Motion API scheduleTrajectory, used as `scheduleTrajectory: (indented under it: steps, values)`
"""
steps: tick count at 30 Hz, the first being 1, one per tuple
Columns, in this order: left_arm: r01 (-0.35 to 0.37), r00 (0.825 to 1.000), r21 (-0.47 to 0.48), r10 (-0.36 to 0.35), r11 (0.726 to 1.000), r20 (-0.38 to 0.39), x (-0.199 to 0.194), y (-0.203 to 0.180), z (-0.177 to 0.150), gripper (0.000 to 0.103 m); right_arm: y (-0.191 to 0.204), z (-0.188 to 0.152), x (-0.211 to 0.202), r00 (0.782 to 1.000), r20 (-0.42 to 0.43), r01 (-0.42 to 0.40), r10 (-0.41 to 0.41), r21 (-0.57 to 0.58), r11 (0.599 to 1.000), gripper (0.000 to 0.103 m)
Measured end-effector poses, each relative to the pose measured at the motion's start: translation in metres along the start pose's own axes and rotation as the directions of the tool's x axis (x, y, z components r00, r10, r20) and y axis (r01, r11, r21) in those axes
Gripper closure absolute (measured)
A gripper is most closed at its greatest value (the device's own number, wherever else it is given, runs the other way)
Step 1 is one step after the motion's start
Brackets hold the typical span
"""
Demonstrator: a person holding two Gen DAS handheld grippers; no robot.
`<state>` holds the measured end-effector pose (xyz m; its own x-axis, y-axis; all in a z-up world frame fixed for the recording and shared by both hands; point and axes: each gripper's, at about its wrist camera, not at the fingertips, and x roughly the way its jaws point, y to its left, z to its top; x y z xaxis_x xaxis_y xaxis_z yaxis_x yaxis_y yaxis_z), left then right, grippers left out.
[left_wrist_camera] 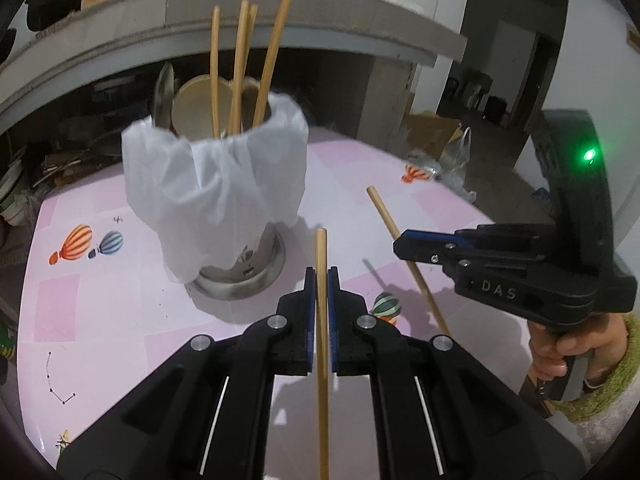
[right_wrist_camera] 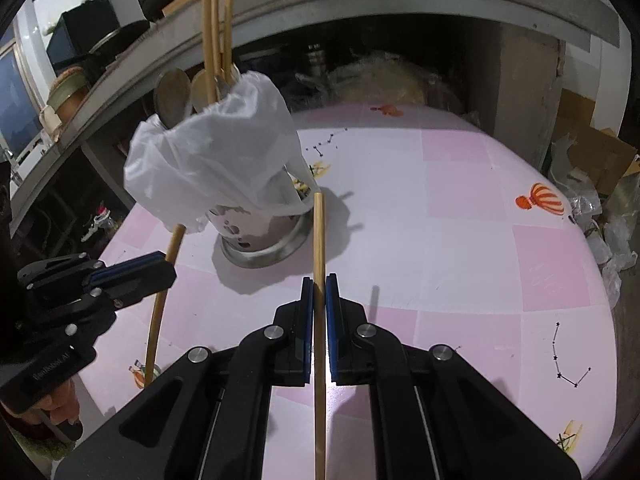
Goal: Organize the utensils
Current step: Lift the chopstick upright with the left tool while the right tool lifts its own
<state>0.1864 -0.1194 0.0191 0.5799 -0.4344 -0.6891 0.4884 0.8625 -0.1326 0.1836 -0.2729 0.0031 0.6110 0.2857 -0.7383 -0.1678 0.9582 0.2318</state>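
A metal utensil holder [left_wrist_camera: 240,272] [right_wrist_camera: 264,240] draped in a white plastic bag [left_wrist_camera: 212,176] [right_wrist_camera: 216,156] stands on the pink table. Several chopsticks [left_wrist_camera: 240,64] [right_wrist_camera: 216,32] and spoons [left_wrist_camera: 164,96] [right_wrist_camera: 172,96] stick up out of it. My left gripper [left_wrist_camera: 321,276] [right_wrist_camera: 168,270] is shut on one wooden chopstick [left_wrist_camera: 321,256] [right_wrist_camera: 160,312], held above the table to the right of the holder. My right gripper [right_wrist_camera: 319,284] [left_wrist_camera: 400,244] is shut on another chopstick [right_wrist_camera: 319,236] [left_wrist_camera: 384,216], just right of the holder's base.
The pink tablecloth [left_wrist_camera: 100,312] [right_wrist_camera: 460,220] bears balloon and star prints. A grey shelf edge [left_wrist_camera: 320,20] [right_wrist_camera: 400,0] curves above the holder, with dark storage beneath. Cardboard and plastic bags [right_wrist_camera: 592,184] [left_wrist_camera: 444,140] lie past the table's right edge. A hand [left_wrist_camera: 560,352] grips the right tool.
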Motion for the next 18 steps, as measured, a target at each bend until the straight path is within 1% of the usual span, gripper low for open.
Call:
scheduleTrajectory:
  steps: [11,18]
  values:
    - [0.012,0.998,0.001,-0.012,1.0,0.062,-0.03,-0.004,0.008,0.098,0.005,0.008,-0.03,0.998,0.067,-0.014,0.014,-0.006,1.0,0.097]
    - [0.015,0.996,-0.002,-0.015,1.0,0.086,-0.038,-0.005,0.012,0.098,0.009,0.013,-0.047,0.994,0.105,-0.021,0.022,-0.016,1.0,0.097]
